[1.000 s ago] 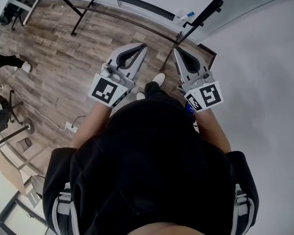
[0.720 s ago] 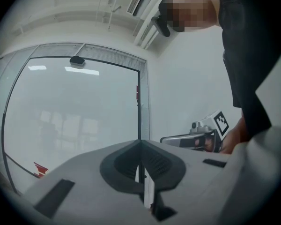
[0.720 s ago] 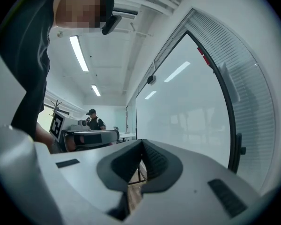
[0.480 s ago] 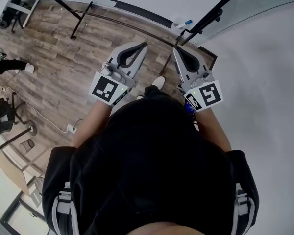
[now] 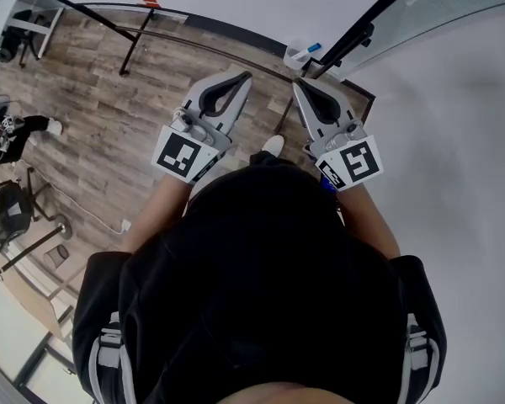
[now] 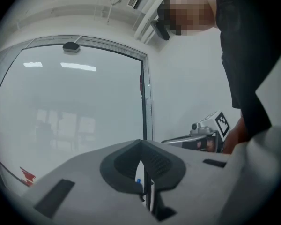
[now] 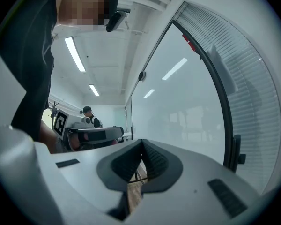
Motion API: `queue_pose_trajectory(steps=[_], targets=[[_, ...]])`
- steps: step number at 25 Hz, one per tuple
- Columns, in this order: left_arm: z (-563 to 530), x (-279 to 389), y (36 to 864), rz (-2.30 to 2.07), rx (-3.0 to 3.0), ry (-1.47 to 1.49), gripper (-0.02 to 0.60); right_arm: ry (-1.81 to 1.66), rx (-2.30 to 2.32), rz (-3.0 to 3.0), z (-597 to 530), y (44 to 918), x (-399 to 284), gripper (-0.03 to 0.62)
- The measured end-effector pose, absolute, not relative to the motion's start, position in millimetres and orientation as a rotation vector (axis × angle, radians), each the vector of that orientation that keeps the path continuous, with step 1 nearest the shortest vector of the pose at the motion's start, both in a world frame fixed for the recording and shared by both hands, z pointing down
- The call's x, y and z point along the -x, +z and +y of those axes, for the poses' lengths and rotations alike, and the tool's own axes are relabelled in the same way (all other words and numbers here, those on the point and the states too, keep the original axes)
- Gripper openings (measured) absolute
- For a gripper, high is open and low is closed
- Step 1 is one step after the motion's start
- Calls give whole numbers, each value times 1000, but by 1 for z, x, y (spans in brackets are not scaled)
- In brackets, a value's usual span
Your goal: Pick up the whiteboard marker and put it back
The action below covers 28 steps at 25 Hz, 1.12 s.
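A whiteboard marker with a blue cap (image 5: 312,47) lies in a small clear holder (image 5: 299,55) by the foot of the black-framed board, ahead of both grippers. My left gripper (image 5: 238,77) is held level over the wooden floor, jaws shut and empty. My right gripper (image 5: 298,85) sits beside it, just short of the holder, also shut with nothing in it. In the left gripper view the tips (image 6: 141,142) meet, and a white shape with a blue spot (image 6: 138,181) shows through the slot below them. The tips (image 7: 141,141) meet in the right gripper view too.
The black board frame (image 5: 358,32) slants up at the right beside a frosted glass panel (image 5: 438,7). A black stand leg (image 5: 135,36) crosses the wood floor at the left. A seated person (image 5: 8,133) and a chair (image 5: 4,213) are far left.
Both grippers have travelled forward with the walking person. The marker holder and the board's foot now lie nearer to the gripper tips. The jaws stayed shut.
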<state>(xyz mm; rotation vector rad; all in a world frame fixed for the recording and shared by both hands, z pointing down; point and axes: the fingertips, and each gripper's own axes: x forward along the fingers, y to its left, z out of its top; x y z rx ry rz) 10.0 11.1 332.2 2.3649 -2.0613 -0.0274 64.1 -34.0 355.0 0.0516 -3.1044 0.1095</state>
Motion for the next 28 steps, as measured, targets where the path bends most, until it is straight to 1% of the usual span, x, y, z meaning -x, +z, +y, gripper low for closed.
queue_pose_trajectory(steps=[9, 28], targets=[[-40, -2, 340, -2040, -2357, 6, 3, 42, -68, -3084, -77, 364, -58, -6], [-75, 4, 342, -1973, -2388, 29, 3, 109, -133, -3068, -110, 373, -56, -6]])
